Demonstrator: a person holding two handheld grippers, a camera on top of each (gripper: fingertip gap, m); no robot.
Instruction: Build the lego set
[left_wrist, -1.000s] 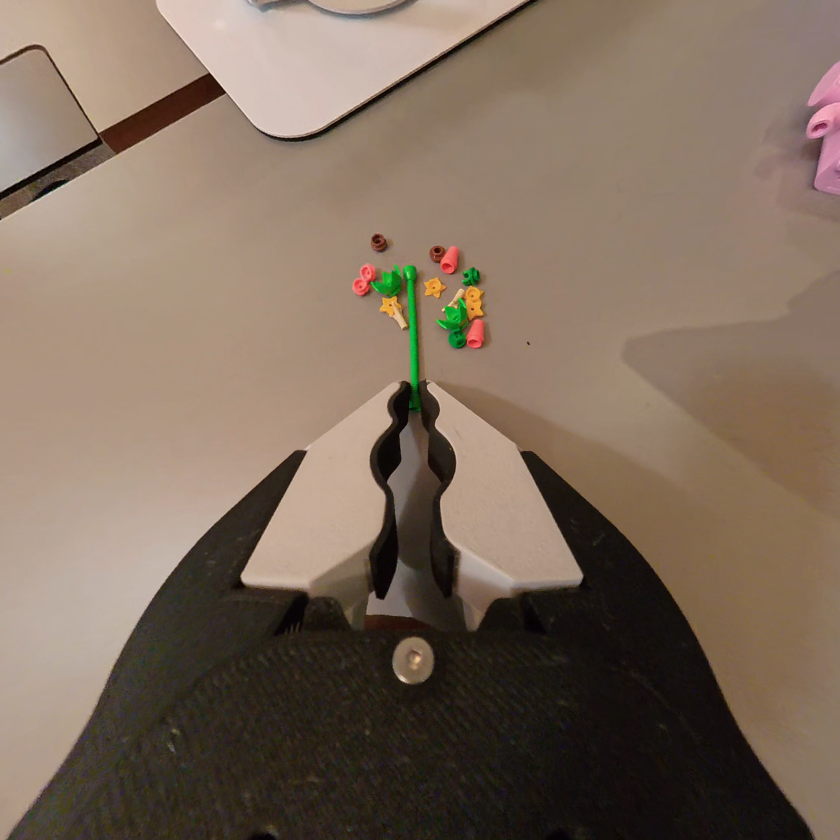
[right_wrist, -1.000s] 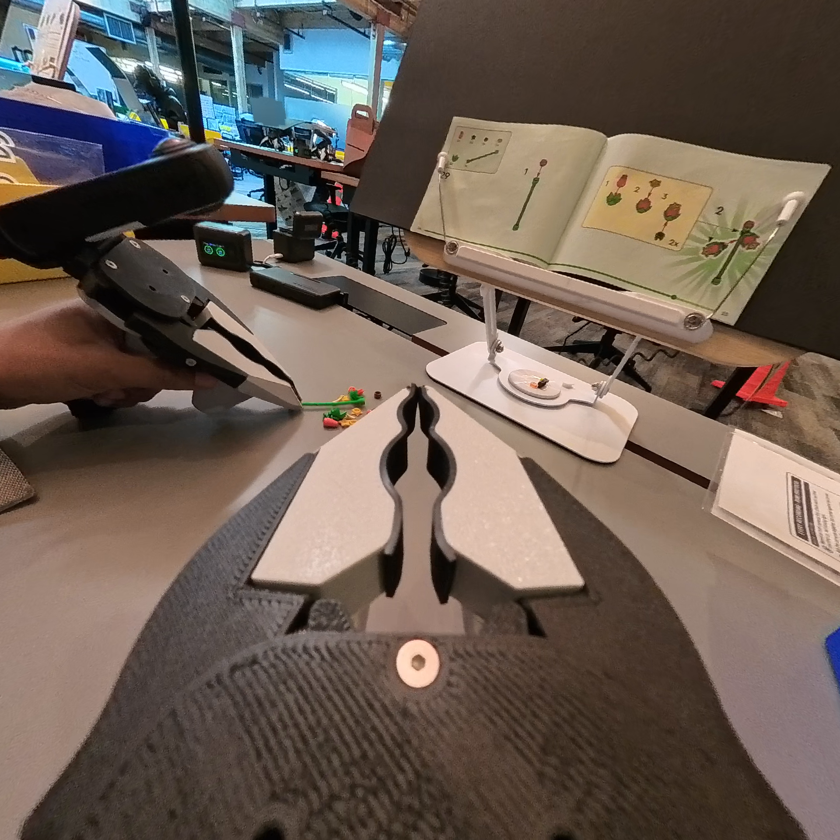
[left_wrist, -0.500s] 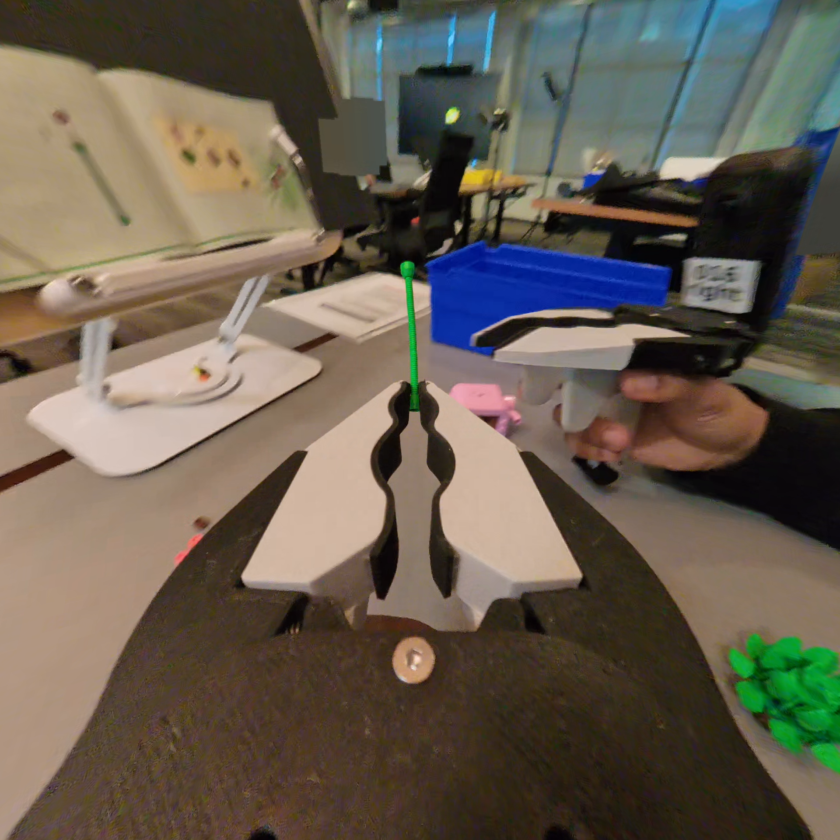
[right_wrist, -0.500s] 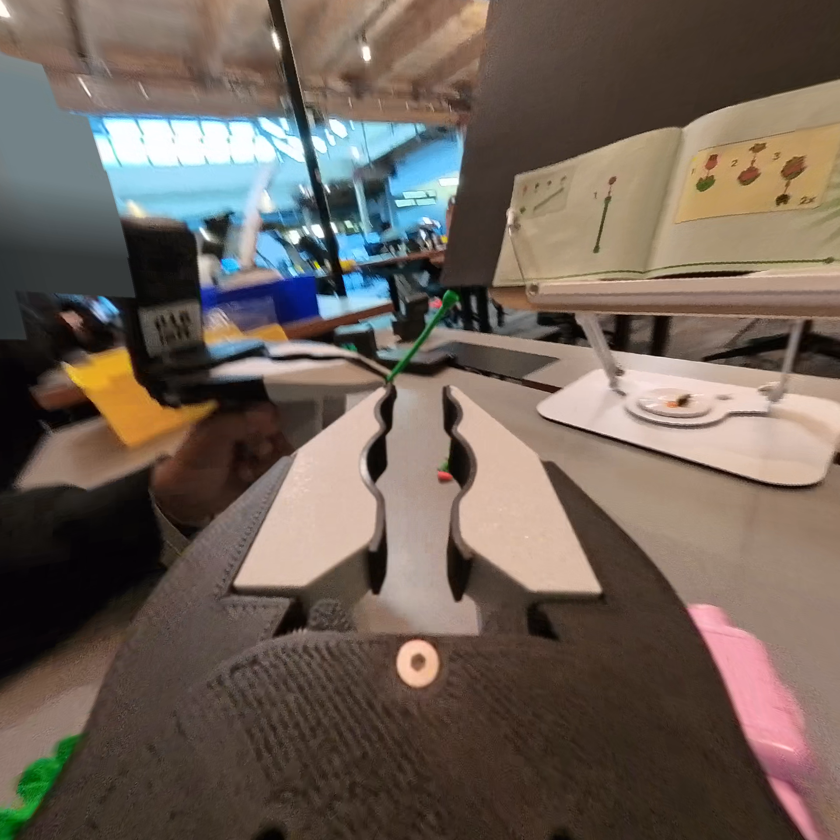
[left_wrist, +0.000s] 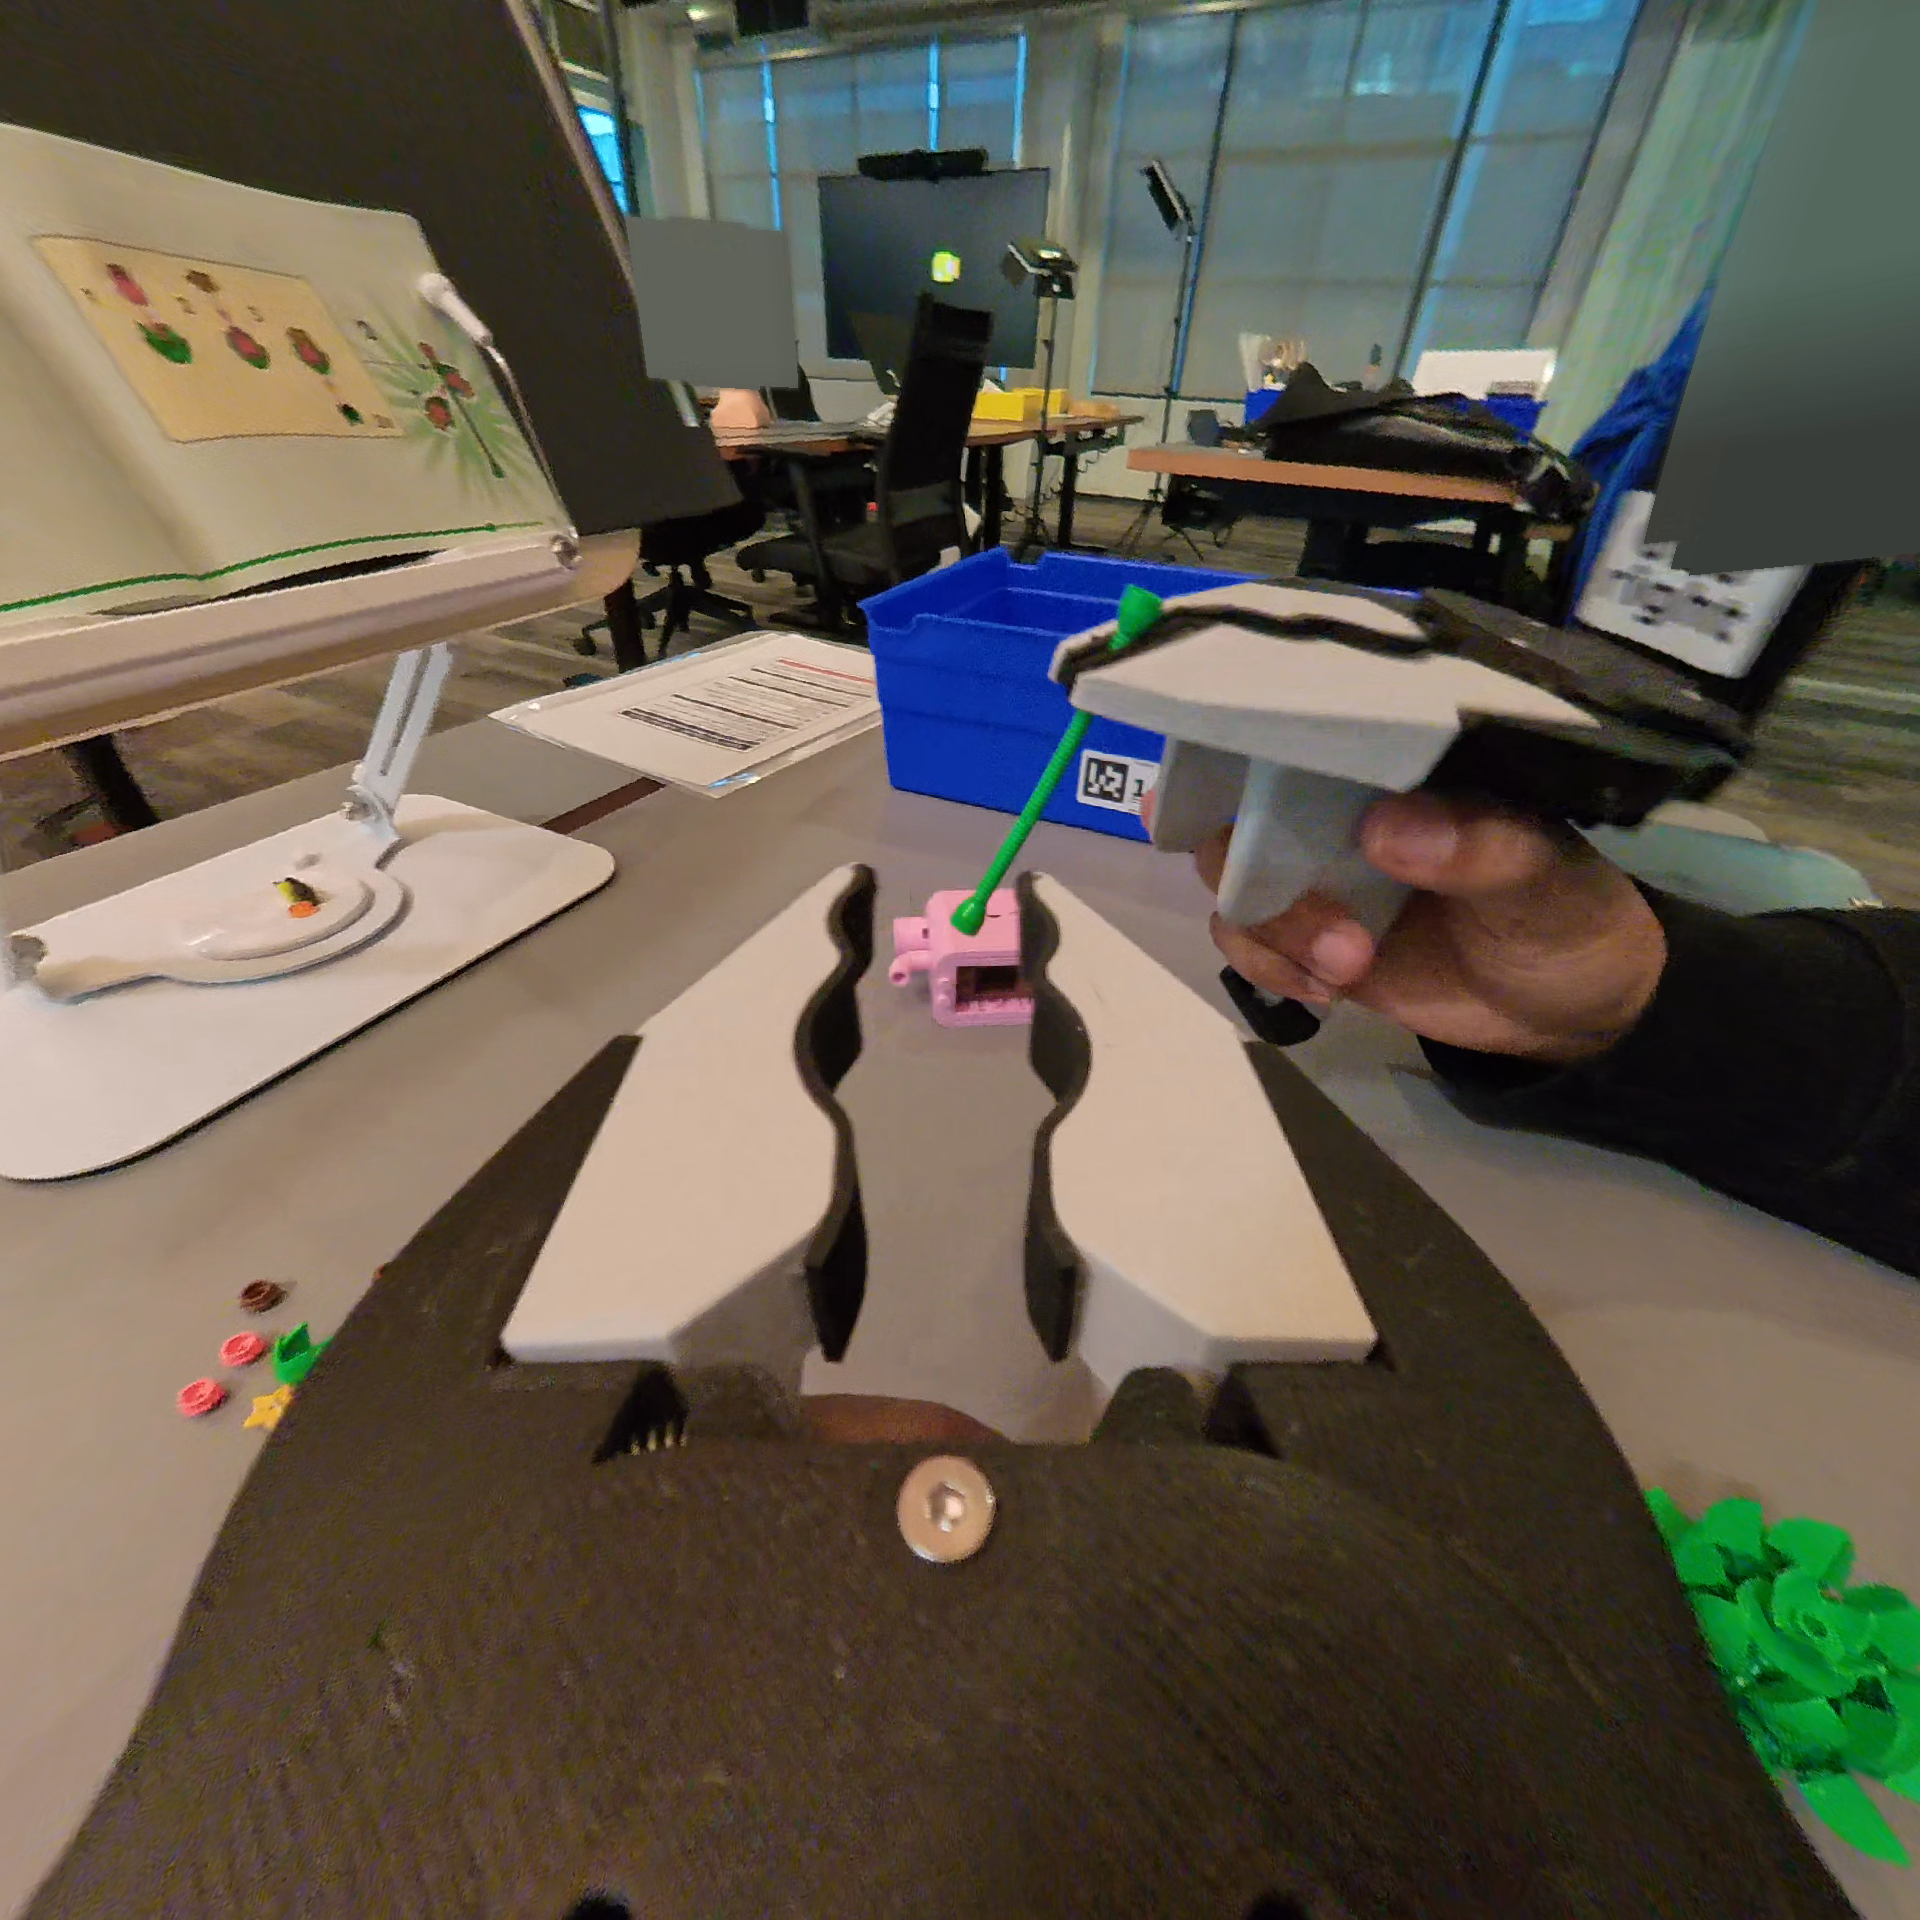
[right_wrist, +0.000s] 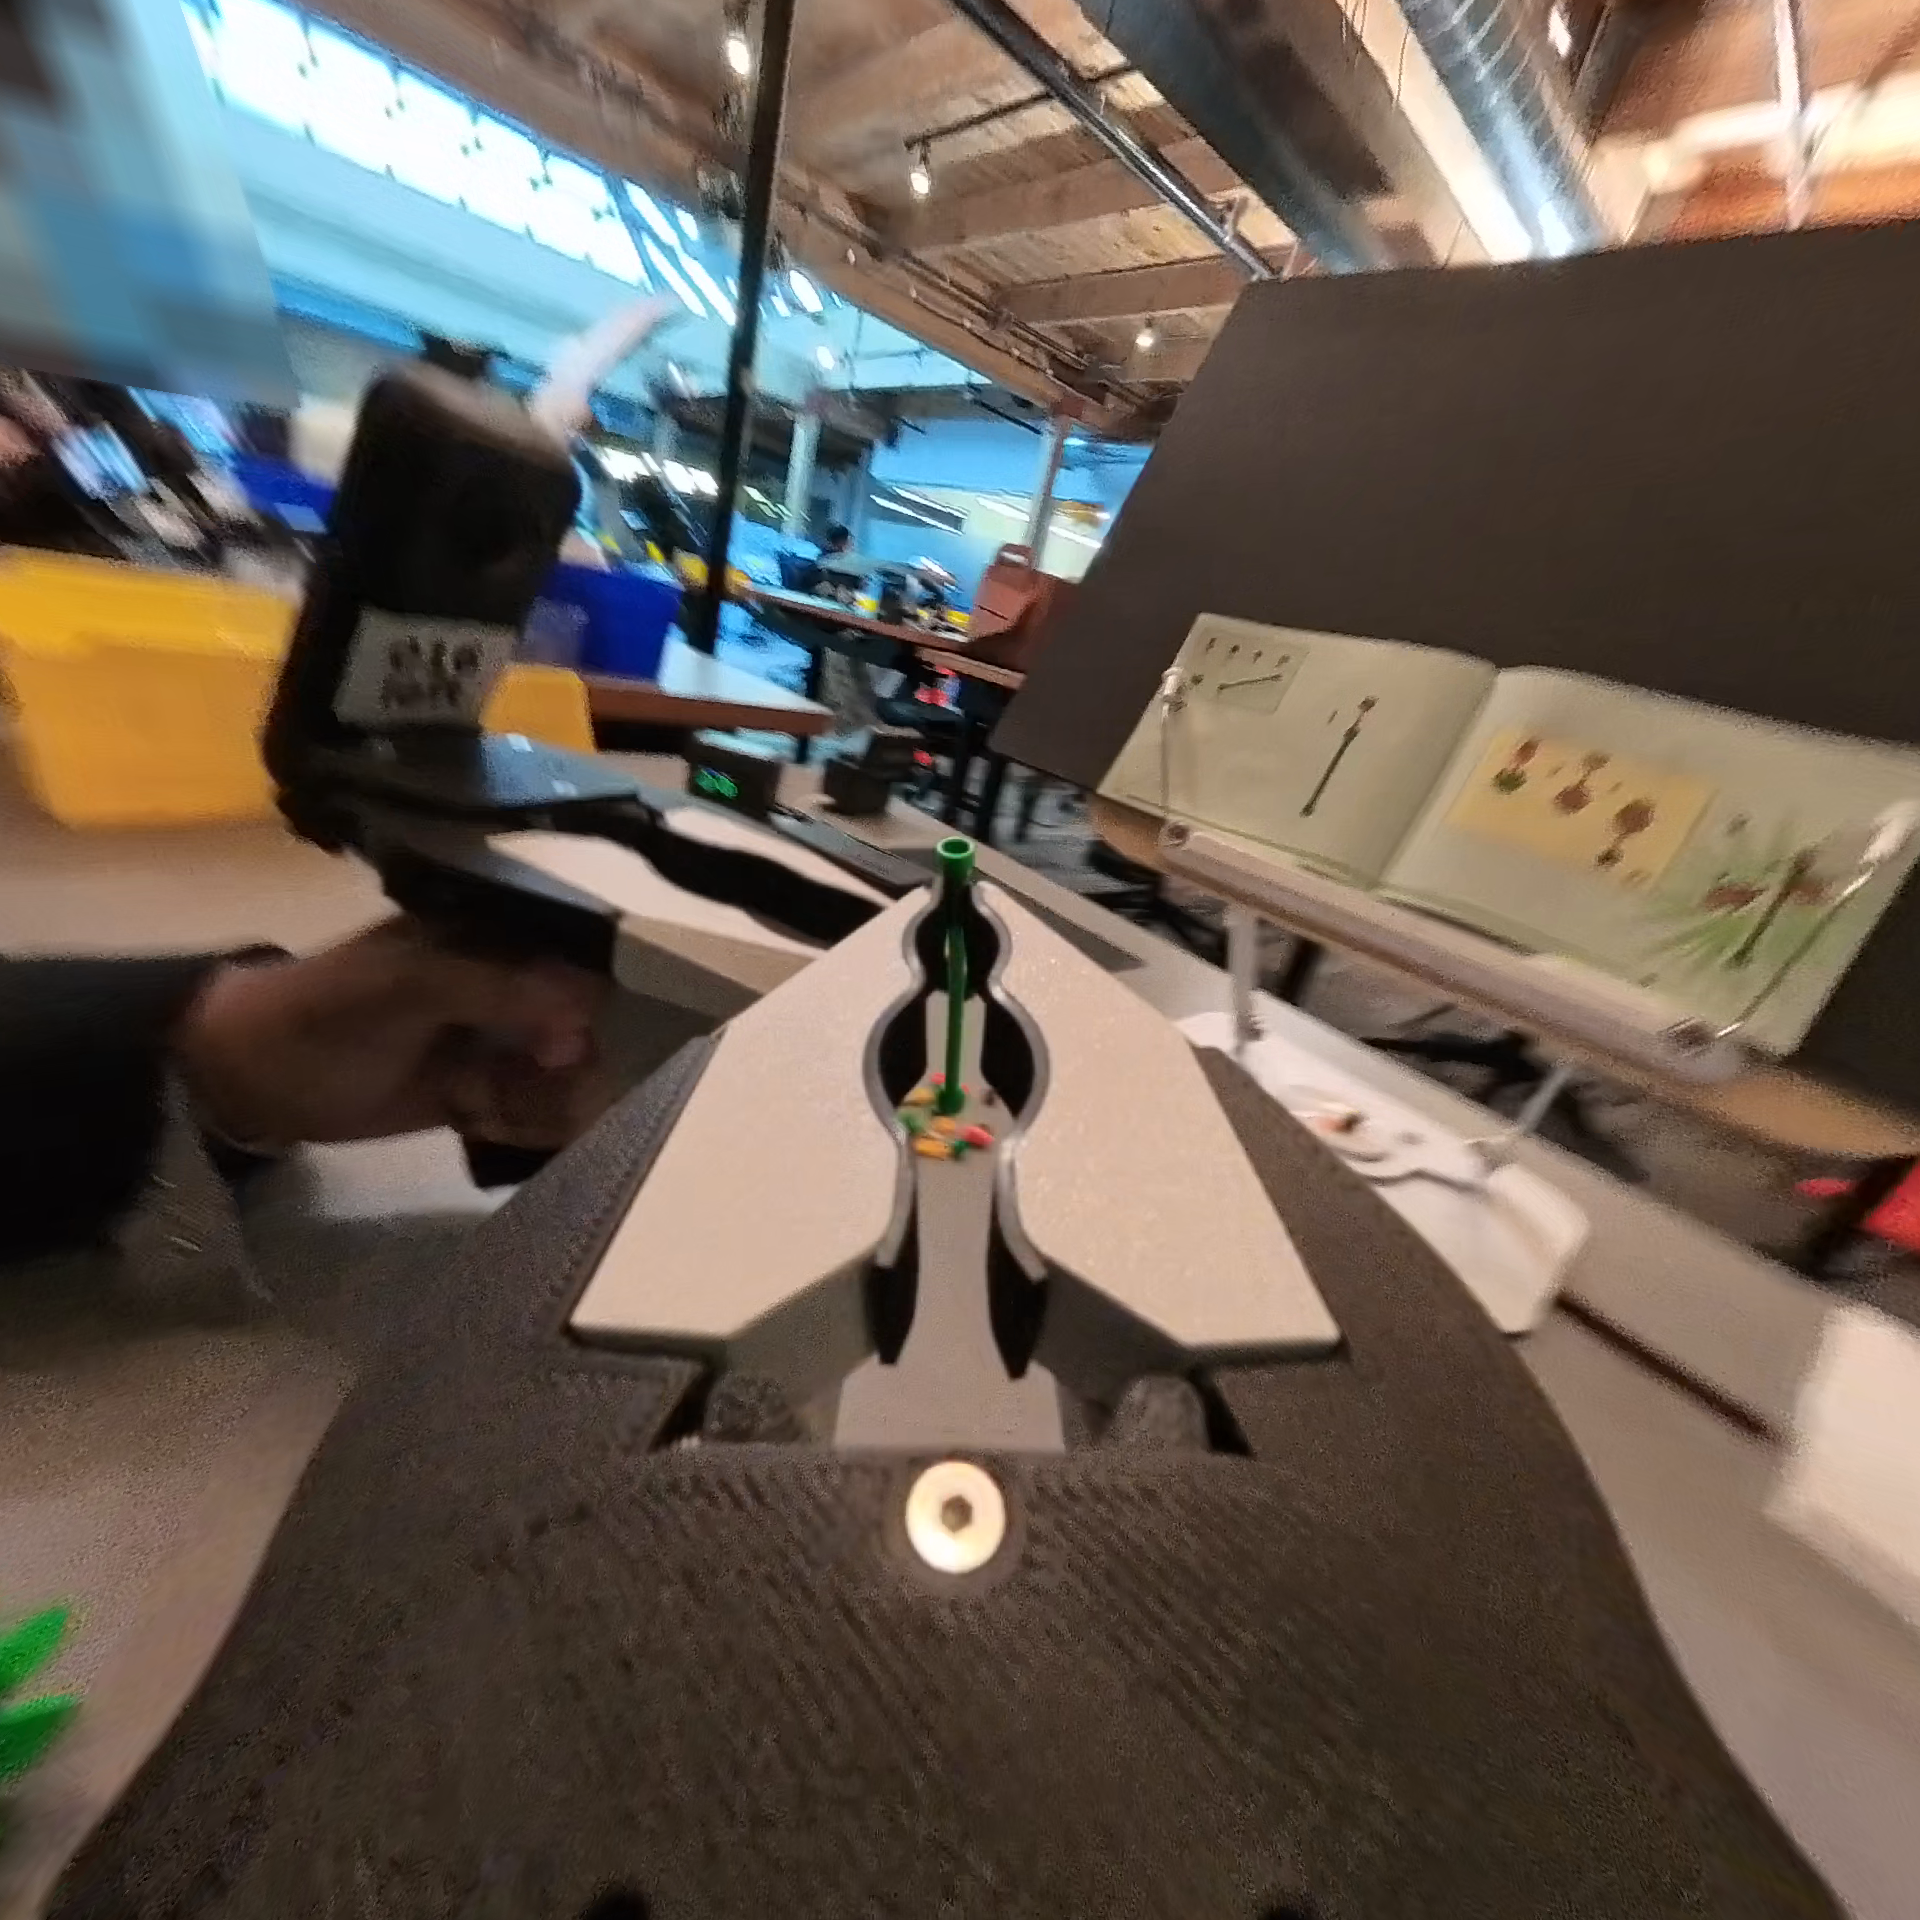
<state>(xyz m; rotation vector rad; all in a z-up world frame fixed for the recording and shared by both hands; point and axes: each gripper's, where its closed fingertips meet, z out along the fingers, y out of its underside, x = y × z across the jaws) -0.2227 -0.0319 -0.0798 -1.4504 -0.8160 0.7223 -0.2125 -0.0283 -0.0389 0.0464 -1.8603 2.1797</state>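
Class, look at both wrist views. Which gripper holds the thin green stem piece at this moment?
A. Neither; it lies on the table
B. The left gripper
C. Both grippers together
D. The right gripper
D: the right gripper pinches the green stem near its top, while the left gripper stands open and empty.

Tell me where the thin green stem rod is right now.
The thin green stem rod is pinched near its top in the right gripper, hanging above the pink brick piece.

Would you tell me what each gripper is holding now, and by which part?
The right gripper pinches the green stem near its upper end. The left gripper is open and holds nothing.
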